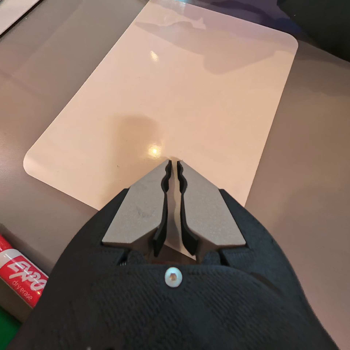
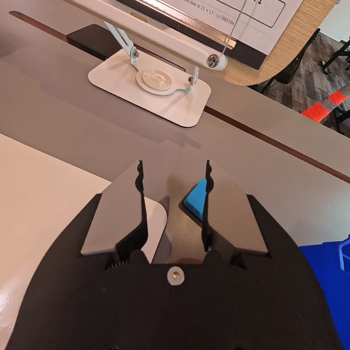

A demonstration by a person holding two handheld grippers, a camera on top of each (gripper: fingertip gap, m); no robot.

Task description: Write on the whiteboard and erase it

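Observation:
A blank white whiteboard [image 1: 170,106] with rounded corners lies flat on the grey table. My left gripper [image 1: 174,161] hangs over its near part, its jaws almost closed with a thin gap and nothing between them. A red dry-erase marker [image 1: 20,272] lies at the lower left, beside the board. In the right wrist view the board's corner [image 2: 56,189] is at the left. My right gripper [image 2: 173,161] is open above the table. A blue eraser [image 2: 197,198] lies below, partly hidden by the right finger [image 2: 231,208].
A white stand [image 2: 151,94] with a hinged arm holds a tilted wooden board with a printed sheet at the back of the table. The table edge [image 2: 284,147] runs diagonally at right. A blue bin [image 2: 329,284] is at lower right, and an orange cone [image 2: 322,108] stands on the floor. The gap from one gripper's tips to the other's is roughly 30 centimeters. To the blue eraser [image 2: 197,198]: right tips about 6 centimeters, left tips about 30 centimeters.

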